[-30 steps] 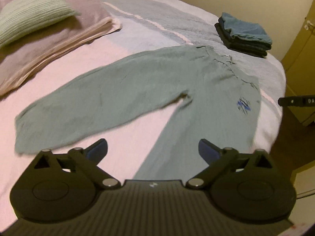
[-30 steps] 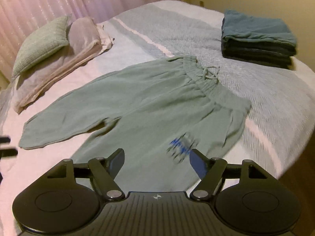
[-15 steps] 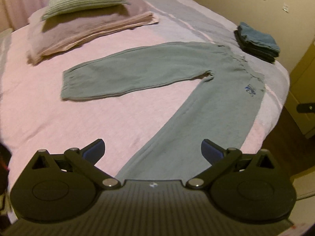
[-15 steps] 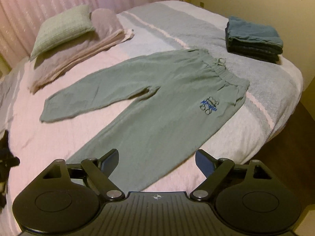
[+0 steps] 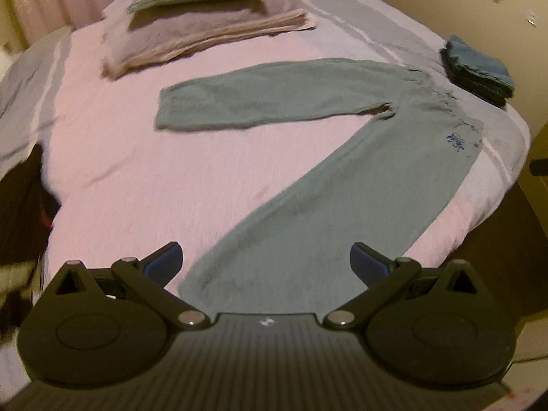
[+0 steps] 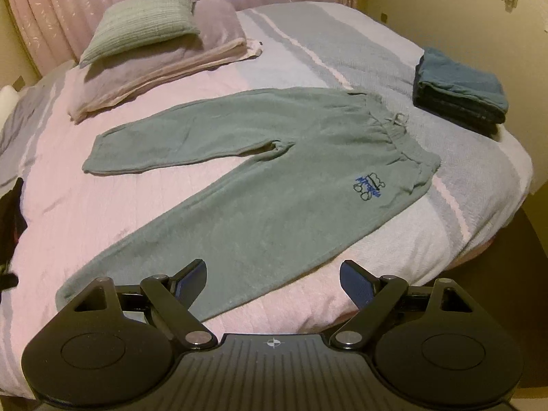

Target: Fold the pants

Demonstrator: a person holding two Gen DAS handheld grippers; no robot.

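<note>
Green sweatpants (image 6: 274, 178) lie flat on the bed with their legs spread apart, waistband to the right and a blue logo (image 6: 369, 187) near the hip. In the left wrist view the same pants (image 5: 325, 178) stretch from the near cuff up to the waist at the right. My left gripper (image 5: 266, 262) hovers open above the near leg's cuff, nothing between its blue pads. My right gripper (image 6: 273, 282) is wide open above the near leg's lower edge, holding nothing.
A stack of folded dark blue clothes (image 6: 460, 94) sits at the bed's right side. Pillows (image 6: 147, 17) and folded blankets (image 6: 161, 68) lie at the head. The bed edge (image 6: 472, 239) drops to dark floor at the right. A dark object (image 5: 20, 205) is at the left.
Both grippers have pulled back and up from the pants, so the whole garment now shows. The left gripper shifted toward the near leg's cuff. The right gripper's jaws opened a little wider.
</note>
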